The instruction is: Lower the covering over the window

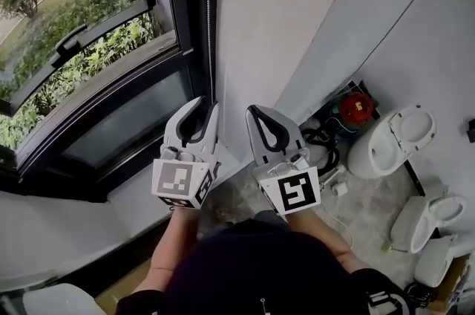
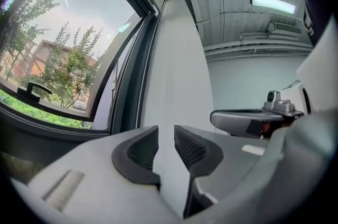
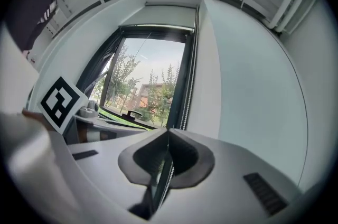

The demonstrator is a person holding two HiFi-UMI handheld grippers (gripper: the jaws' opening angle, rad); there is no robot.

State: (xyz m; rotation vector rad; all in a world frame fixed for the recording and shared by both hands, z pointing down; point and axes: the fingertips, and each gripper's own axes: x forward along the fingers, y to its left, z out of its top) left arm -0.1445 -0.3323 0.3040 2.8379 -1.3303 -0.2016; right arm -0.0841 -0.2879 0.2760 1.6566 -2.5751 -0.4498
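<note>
two grey handheld tongs face the wall by the dark-framed window (image 1: pixel 111 94). left gripper (image 1: pixel 207 105) gapes, empty; white beaded chain (image 1: pixel 209 16) hangs just beside it. right gripper (image 1: pixel 256 111) pinched closed, empty. pale roller blind (image 3: pixel 158 16) sits rolled at the window top.

From the head we look steeply down, with the left tool (image 1: pixel 202 107) and right tool (image 1: pixel 257 113) at frame centre and the window (image 1: pixel 89 46) at upper left. The left tool view looks closely along its own jaws at the white wall (image 2: pixel 179 59), window at frame left. The right tool view faces the window at frame centre. All three share window and wall.
</note>
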